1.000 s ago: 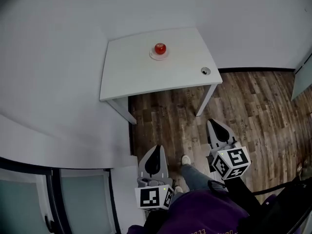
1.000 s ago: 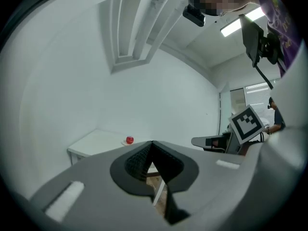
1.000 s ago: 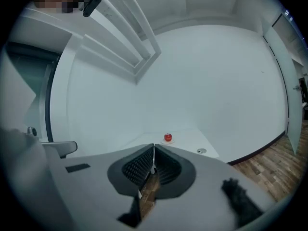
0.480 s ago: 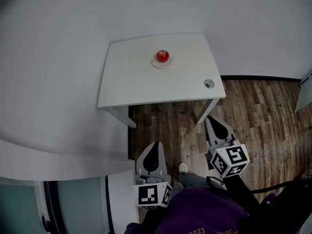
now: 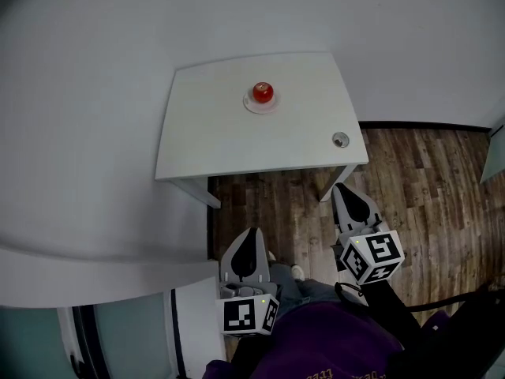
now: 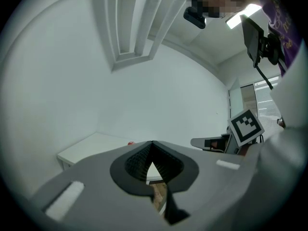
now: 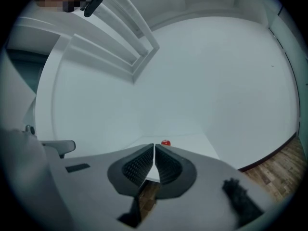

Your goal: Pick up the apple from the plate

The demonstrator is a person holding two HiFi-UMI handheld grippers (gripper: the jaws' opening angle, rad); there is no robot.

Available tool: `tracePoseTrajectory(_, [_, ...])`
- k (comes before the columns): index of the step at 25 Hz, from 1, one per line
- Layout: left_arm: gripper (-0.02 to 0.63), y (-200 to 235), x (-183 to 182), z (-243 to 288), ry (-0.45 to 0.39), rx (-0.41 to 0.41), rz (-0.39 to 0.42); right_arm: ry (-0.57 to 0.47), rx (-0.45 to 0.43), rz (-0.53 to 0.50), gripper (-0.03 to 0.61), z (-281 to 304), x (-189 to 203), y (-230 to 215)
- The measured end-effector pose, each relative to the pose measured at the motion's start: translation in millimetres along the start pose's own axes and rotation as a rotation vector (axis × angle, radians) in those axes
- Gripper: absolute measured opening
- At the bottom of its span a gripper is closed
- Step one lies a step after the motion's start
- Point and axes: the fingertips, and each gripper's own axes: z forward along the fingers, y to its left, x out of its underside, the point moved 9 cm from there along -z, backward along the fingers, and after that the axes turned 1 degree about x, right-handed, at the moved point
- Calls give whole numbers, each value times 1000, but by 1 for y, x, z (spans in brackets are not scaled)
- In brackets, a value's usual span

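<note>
Print in orange runs along the bottom edge of the purple shirt [image 5: 323,346], but it is cut off and too small to read. Each claw carries a cube with black and white squares (a pattern, not words): the left cube [image 5: 248,316] and the right cube [image 5: 372,257].

The left gripper [image 5: 252,235] is closed, its two tips touching, with nothing between them. The right gripper [image 5: 342,189] is closed tight too and holds nothing. Both are low over the wood floor [image 5: 410,172], beside the person's legs, and point toward the white table [image 5: 213,133].

The red apple [image 5: 263,92] sits on a small white plate [image 5: 246,103] toward the far side of the table top. It is well apart from both claws, out in front of them. In the right gripper view it shows just above the closed tips, a little to the right. A small round thing [image 5: 340,140] lies near the table's front right corner.
</note>
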Motion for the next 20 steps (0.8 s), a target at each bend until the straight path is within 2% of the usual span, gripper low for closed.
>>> tracePoseTrajectory(5, [6,10,1,21,1,-2,-7,22,-24,0,12,23,-1,-4])
tracePoseTrajectory(20, [6,77,-18,124,0,55,-8,44,17,0,12,128,-17,-16])
